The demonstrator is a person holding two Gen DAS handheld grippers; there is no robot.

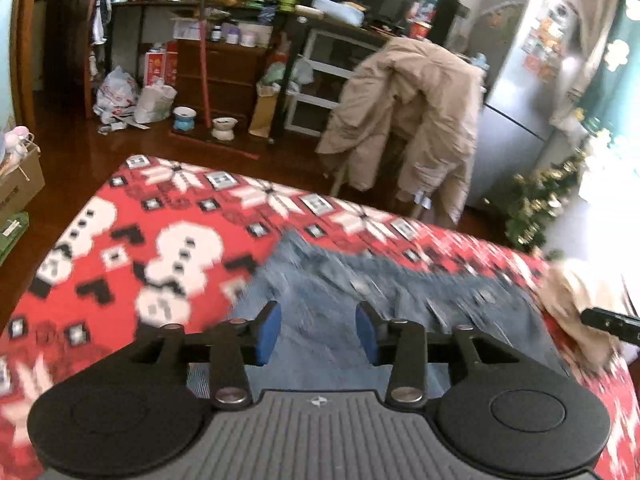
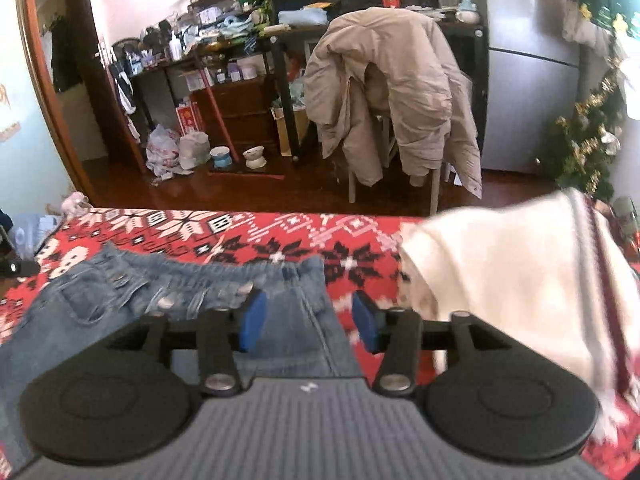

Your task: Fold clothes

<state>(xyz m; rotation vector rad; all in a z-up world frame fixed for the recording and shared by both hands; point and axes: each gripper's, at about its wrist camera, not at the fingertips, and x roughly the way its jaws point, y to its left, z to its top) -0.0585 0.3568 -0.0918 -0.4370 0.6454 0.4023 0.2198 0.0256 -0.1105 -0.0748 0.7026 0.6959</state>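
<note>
red blanket (image 2: 280, 236) w/ snowflake + snowman print covers the work surface, seen in both wrist views. jeans (image 2: 120, 300) spread flat on it, waistband toward the far edge, buttons + belt loops showing; same jeans (image 1: 340, 292) blurred in left view. white garment (image 2: 500, 280) w/ dark stripe heaped just right of the jeans on the blanket, near its right edge; also glimpsed at the right of left view (image 1: 576, 300). beige coat (image 2: 392, 84) draped over a chair beyond the blanket, well apart from the clothes. fridge (image 2: 528, 80) behind, right.

right gripper (image 2: 310, 320): blue pads (image 2: 253, 320) parted about halfway, nothing pinched. poised over the jeans' right side near the waistband; left pad over denim, right pad over blanket just beside the denim edge. contact w/ cloth: can't tell.

left gripper (image 1: 318, 332): pads (image 1: 271, 332) parted a moderate gap, nothing clamped. denim lies beneath + ahead of the gap; touching or hovering: can't tell, pic blurred. tip of the right gripper pokes in at the right edge of left view.
</note>
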